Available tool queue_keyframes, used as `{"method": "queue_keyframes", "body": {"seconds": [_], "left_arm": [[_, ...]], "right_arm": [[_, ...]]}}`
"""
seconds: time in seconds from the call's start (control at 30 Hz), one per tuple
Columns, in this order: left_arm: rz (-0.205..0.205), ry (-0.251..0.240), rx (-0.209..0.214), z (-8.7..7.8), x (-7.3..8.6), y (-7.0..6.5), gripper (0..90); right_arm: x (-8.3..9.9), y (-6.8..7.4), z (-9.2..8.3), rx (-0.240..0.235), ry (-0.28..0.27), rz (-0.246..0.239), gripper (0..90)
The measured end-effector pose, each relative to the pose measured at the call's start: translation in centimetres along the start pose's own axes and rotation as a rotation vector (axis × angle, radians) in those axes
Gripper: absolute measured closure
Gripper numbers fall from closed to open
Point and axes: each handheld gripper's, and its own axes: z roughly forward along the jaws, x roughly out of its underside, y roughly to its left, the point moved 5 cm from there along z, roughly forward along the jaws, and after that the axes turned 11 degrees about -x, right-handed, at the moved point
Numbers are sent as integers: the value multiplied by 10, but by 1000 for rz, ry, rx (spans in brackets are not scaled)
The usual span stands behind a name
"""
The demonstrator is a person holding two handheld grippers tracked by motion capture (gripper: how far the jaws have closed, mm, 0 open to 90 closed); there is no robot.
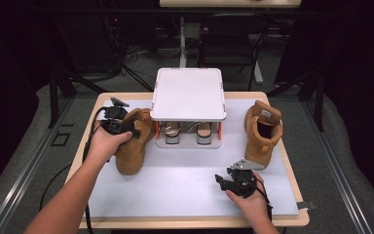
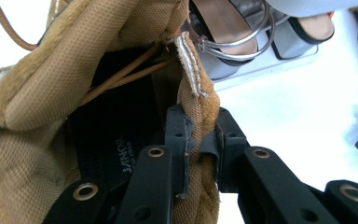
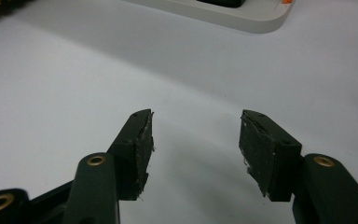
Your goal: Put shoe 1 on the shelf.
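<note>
A tan boot [image 1: 132,141] stands on the white mat left of the shoe rack. My left gripper [image 1: 135,131] is shut on its back collar; in the left gripper view the pads pinch the padded rim [image 2: 196,116] of the tan boot [image 2: 42,102] below its pull loop. A second tan boot [image 1: 262,131] stands upright at the right of the rack. My right gripper [image 1: 224,182] hovers low over the mat near the front right, open, and in the right gripper view it [image 3: 196,140] has nothing between its pads.
A white two-level shoe rack [image 1: 189,95] sits at the back middle, with a pair of sandals [image 1: 187,130] on its lower shelf. The white mat [image 1: 175,190] covers a wooden table. A chair and cables stand beyond the table's far edge.
</note>
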Motion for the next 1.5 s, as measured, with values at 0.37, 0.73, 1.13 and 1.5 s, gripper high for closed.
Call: {"method": "queue_keyframes", "body": {"seconds": [0.37,0.73,1.13,1.5], "left_arm": [[34,111,-17,7,-4,-13,774],[45,195,-61,9,-8,-15,665],[79,259,-128,3,-17,-21,602],[40,276,-137,-8,-24,-18,577]], "right_arm": [[0,0,-1,0,0,3,443],[0,1,-1,-3,-6,4,442],[0,1,-2,46,16,-53,444],[-1,0,-5,6,5,37,446]]}}
